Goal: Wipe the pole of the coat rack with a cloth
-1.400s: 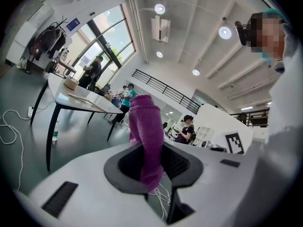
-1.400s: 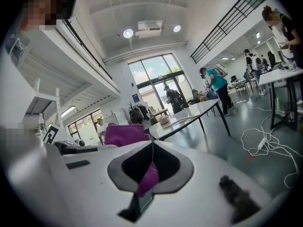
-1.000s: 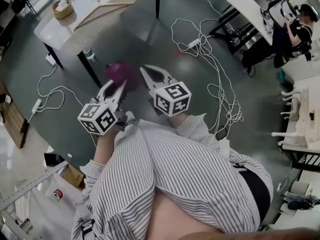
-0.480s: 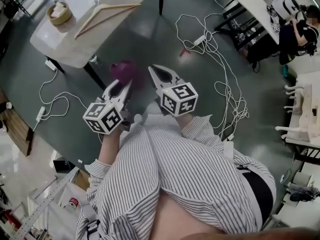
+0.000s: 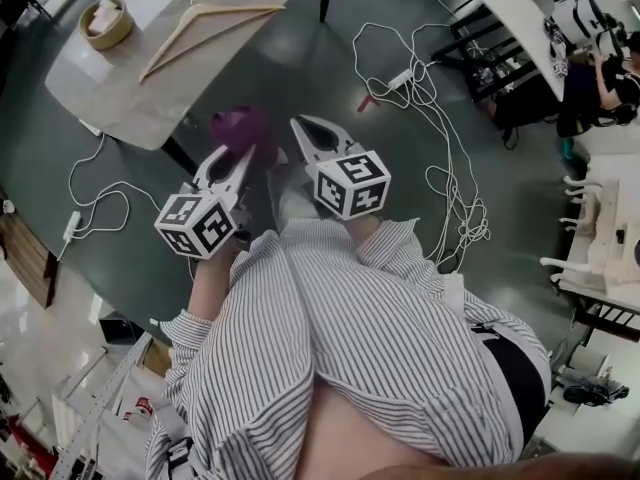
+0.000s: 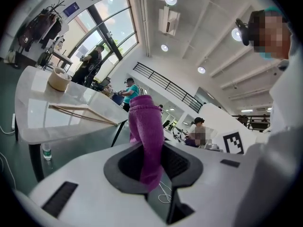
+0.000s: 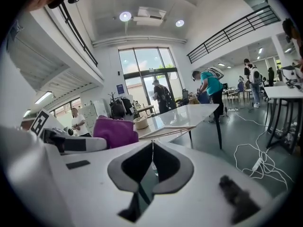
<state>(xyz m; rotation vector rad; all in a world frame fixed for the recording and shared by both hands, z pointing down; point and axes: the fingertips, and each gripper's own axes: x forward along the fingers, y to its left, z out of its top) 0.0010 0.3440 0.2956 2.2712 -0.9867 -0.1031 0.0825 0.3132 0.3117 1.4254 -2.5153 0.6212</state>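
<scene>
Nearest to us is the striped shirt [image 5: 350, 348], with both tools held just ahead of it.

Left gripper [image 5: 236, 160]: jaws clamped on the purple cloth [image 6: 146, 126]. The cloth is pinched as a narrow fold and most of it sticks out past the tips, toward 12 o'clock in the head view.

Right gripper [image 7: 152, 148]: jaws together with nothing between them, just beside the left one at its 3 o'clock.

Further out at 10–11 o'clock there's a white table [image 5: 120, 78] with a wooden hanger [image 5: 200, 23] and a round bowl or roll [image 5: 105, 23] at its far end. Loose cables [image 5: 440, 138] run across the floor at 1–2 o'clock.

We can't pick out the coat rack pole in any view. A white pegged frame at the 3 o'clock edge may be it, but we can't tell. We judge wiping hasn't started.

Risks from here:
- The pinch is narrow, so dragging along the pole could pull the cloth out of the jaws.
- With that much cloth loose, the hard tips could reach the pole before the fabric does.
- The cables are a snag or trip hazard on the way over.
- If the right tool doesn't steady the rack, side load from wiping could rock it.
</scene>
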